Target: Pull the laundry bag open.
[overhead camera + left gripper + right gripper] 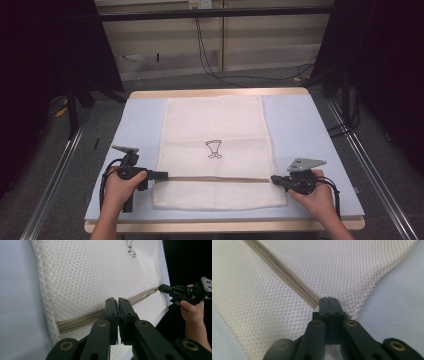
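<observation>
From above, a white mesh bag [215, 150] lies flat on the table [300, 125], the left gripper [161, 175] at one end of its zipper [215, 178] and the right gripper [274, 179] at the other. The left gripper view adds what that height hides: its jaws pressed together over the bag's near edge, the zipper running off ahead of them. In the right gripper view the jaws are clamped on the zipper's end, right at their tips.

The mesh bag [215, 150] is cream-white with a honeycomb weave, a beige zipper [215, 178] and a small black drawing [214, 149], lying on a pale blue table [300, 125].
</observation>
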A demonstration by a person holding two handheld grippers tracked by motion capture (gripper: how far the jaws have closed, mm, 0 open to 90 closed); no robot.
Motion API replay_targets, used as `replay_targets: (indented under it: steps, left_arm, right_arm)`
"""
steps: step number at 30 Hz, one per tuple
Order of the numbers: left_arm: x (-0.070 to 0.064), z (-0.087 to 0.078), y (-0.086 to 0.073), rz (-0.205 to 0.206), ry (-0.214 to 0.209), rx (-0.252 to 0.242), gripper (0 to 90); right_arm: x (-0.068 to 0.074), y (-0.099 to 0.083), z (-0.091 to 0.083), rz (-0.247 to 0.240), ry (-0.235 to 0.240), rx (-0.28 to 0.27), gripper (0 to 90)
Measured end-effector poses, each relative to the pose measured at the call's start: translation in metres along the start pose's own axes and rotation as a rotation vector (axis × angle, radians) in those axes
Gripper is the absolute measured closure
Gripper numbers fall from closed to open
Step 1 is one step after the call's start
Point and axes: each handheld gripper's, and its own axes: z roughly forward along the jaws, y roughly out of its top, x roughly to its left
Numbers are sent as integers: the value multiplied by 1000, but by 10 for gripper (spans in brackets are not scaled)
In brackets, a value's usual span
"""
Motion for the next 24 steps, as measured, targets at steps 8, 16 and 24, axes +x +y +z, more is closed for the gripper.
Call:
replay_targets:
  steps: [8,16,24]
  left_arm:
    - [9,-8,-1,-26,7,-11,871]
    - [20,-18,-2,-43,19,-11,872]
    - [29,-26,-4,-50,44,-19,871]
  right_arm:
    - [0,0,0,1,-1,1,900]
    - [0,0,0,2,-1,0,900]
    - [-1,0,0,0,-1,0,900]
